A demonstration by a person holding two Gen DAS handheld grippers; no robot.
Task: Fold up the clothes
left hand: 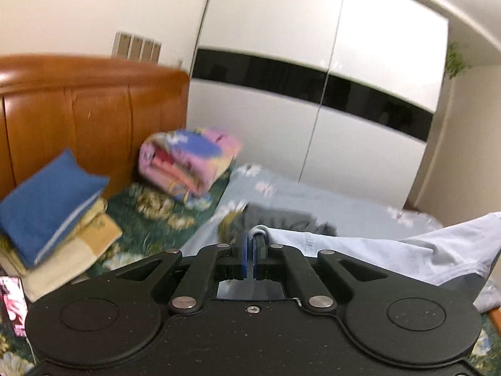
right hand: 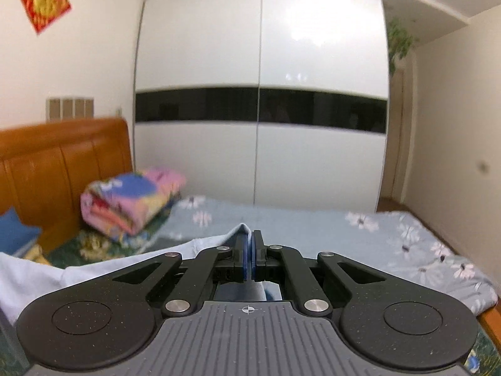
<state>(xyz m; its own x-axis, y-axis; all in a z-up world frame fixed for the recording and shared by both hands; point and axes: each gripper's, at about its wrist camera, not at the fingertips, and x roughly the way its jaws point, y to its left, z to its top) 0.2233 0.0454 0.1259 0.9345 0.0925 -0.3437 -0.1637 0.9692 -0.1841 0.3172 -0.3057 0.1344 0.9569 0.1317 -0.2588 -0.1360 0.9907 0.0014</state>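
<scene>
Both tools [left hand: 250, 241] [right hand: 249, 244] pinch soft, pale-blue garment [left hand: 391, 250] [right hand: 94, 269] — stretched between them.

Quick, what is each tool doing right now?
Left tool: shut on the pale blue garment.
Right tool: shut on the same garment.

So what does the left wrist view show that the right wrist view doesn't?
Only the left wrist view shows a dark grey garment on the bed and the beige cushions under the blue one. Only the right shows a red wall decoration. Both show the wardrobe, the folded floral quilt and shut jaws pinching the pale blue garment.
</scene>
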